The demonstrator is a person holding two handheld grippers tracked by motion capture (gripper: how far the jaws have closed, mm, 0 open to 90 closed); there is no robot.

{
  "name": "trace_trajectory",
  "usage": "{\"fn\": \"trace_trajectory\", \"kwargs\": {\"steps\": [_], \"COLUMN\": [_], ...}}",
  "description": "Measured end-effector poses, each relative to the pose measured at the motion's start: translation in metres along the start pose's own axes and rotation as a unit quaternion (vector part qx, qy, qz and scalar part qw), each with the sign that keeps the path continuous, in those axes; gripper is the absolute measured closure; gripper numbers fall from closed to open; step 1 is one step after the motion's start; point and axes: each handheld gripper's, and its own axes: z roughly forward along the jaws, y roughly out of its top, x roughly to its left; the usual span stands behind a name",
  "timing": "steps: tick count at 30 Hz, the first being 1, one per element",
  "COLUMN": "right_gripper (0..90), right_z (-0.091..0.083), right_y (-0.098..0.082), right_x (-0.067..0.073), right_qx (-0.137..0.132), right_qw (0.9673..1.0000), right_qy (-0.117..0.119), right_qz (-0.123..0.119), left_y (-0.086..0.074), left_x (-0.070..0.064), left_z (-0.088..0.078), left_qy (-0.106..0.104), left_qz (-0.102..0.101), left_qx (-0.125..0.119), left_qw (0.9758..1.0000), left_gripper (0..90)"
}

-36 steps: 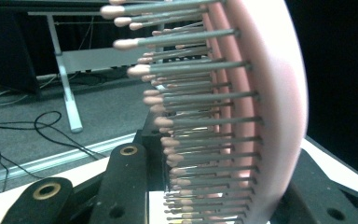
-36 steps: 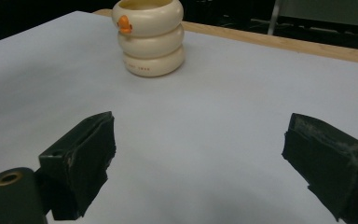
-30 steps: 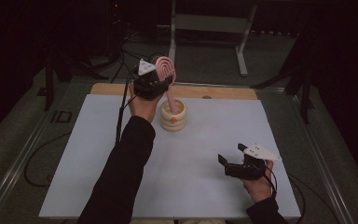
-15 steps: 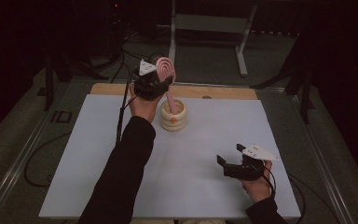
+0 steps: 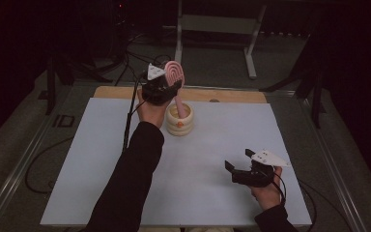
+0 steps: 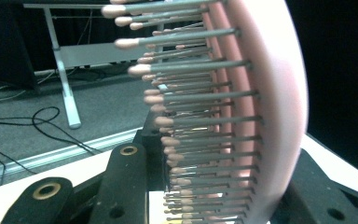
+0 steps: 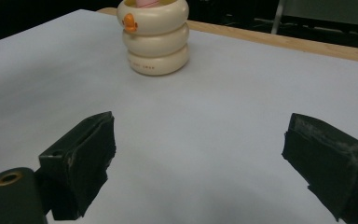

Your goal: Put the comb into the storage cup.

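Left gripper (image 5: 166, 87) clamped on a pink hairbrush (image 5: 175, 77), head up, handle end already down inside the cream ringed holder (image 5: 179, 121) at the far middle of the white mat (image 5: 77, 164). Likely remaining: let go and pull clear; brush not yet standing on its own. Brush is an oval pink paddle with grey pins, pale tips (image 6: 130, 43). Holder has a small orange mark (image 7: 129, 22). Right gripper (image 5: 241, 166) hovers at the near right, jaws wide apart, empty.

Lab/test rig, dark room: white worktop (image 5: 101, 159) w/ alu rail frame (image 5: 24, 159), loose cables (image 5: 125, 46) on grey carpet, metal stand legs (image 5: 251, 53) behind.
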Motion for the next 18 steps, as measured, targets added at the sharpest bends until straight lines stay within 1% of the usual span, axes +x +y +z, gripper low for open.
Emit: {"fn": "trace_trajectory", "kwargs": {"steps": [6,11,18], "right_gripper": [8.7,8.7,8.7], "right_z": [-0.0006,-0.0006,-0.0007], "right_y": [0.0004,0.0004,0.0004], "right_x": [0.0002,-0.0001,0.0], "right_qx": [-0.002,-0.002,-0.002], "right_qw": [1.0,1.0,1.0], "right_qy": [0.0,0.0,0.0], "right_qz": [0.001,0.001,0.001], "left_y": [-0.001,-0.004,-0.0067], "left_x": [-0.0011,-0.0011,-0.0026], "left_z": [0.0014,0.0032,0.0059], "left_qy": [0.002,0.001,0.001], "left_qz": [0.001,-0.002,0.001], "left_qx": [0.0,0.004,0.009], "left_qw": [1.0,1.0,1.0], "left_gripper": [63.7,63.6,63.6]}}
